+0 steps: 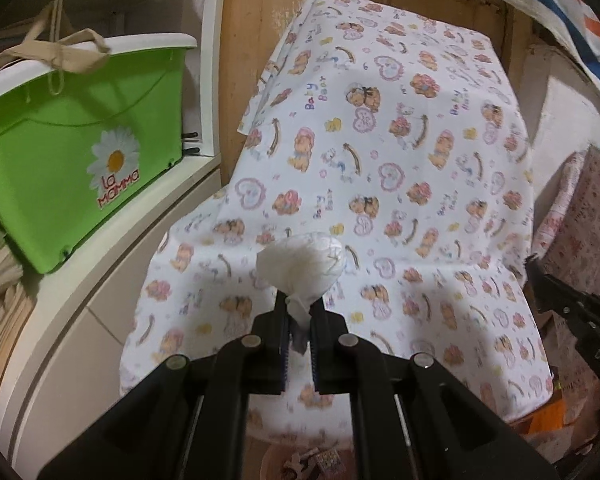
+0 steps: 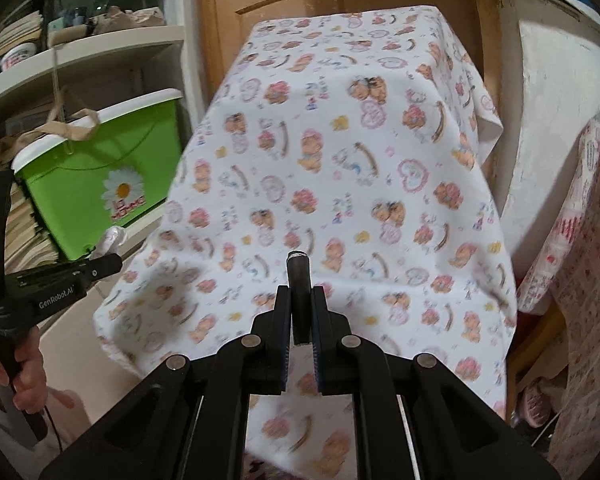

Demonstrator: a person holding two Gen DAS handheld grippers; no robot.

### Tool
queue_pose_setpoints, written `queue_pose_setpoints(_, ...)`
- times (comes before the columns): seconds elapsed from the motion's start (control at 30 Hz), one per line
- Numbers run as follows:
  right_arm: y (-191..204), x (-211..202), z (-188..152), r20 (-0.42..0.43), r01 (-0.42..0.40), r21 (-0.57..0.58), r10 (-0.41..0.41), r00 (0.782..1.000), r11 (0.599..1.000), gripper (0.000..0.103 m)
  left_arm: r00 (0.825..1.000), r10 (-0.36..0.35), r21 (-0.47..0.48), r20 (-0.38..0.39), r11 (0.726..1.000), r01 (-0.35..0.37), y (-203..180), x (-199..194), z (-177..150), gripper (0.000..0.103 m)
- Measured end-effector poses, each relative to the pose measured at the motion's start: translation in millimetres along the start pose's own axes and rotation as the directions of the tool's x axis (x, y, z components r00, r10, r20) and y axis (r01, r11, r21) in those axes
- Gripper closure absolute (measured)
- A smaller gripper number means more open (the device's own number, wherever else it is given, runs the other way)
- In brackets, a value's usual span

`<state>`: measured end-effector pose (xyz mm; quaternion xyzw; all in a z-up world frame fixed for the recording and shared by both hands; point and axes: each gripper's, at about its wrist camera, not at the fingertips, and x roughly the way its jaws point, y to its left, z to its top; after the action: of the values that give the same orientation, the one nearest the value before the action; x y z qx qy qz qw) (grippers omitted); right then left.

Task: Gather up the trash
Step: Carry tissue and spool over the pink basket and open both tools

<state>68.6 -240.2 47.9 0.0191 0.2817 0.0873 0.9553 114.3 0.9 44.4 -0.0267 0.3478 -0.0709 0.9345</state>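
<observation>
Behind both grippers stands a tabletop draped in a bear-print cloth [image 1: 380,152], filling the centre of each view, with a wooden door [image 1: 252,40] beyond it. At upper left of the frame, a green tub [image 1: 72,160] marked with a daisy sits on a white shelf [image 1: 112,232].

Your left gripper [image 1: 299,304] is clenched on a crumpled white tissue [image 1: 302,264]; the wad bulges above the fingertips at lower centre, held over the cloth.

Your right gripper [image 2: 300,300] is clamped on a dark cylindrical object [image 2: 299,280] with a metallic top end, standing upright between the fingers at lower centre. What the object is cannot be told.
</observation>
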Motion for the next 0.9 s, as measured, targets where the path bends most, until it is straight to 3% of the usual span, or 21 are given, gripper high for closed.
queue_pose_setpoints(0.17,16.5,-22.0,-16.9,0.002,-0.035,0.01,0.035,0.999,0.999,0.093,0.999,0.009,0.016,0.041,1.0,-0.01,8.1,-33.5,-16.8,0.096)
queue_pose_setpoints(0.33,30.7,-45.8,-35.3,0.008,-0.073,0.024,0.073,0.997,0.997,0.093,0.992,-0.114,-0.021,-0.046,0.993,0.113,14.3,-46.3,-42.5,0.096)
queue_pose_setpoints(0.63,63.6,-68.5,-68.8,-0.025,-0.136,-0.004,0.136,0.99,0.991,0.093,0.982,-0.148,0.028,-0.12,0.988,0.153,2.9,-55.7,-73.8,0.096)
queue_pose_setpoints(0.73,72.1,-61.7,-77.2,-0.064,-0.153,-0.029,0.151,0.987,0.988,0.093,0.971,-0.179,0.028,-0.157,0.982,0.185,-0.2,-53.0,-81.9,0.096)
queue_pose_setpoints(0.8,75.5,-51.5,-82.8,-0.119,-0.194,-0.047,0.187,0.975,0.98,0.093,0.947,-0.228,0.031,-0.225,0.97,0.241,-4.8,-42.3,-89.0,0.096)
queue_pose_setpoints(0.9,75.0,-31.6,-93.1,-0.201,-0.232,-0.038,0.22,0.954,0.972,0.093,0.935,-0.218,0.007,-0.281,0.973,0.229,-6.2,-27.5,-99.2,0.096)
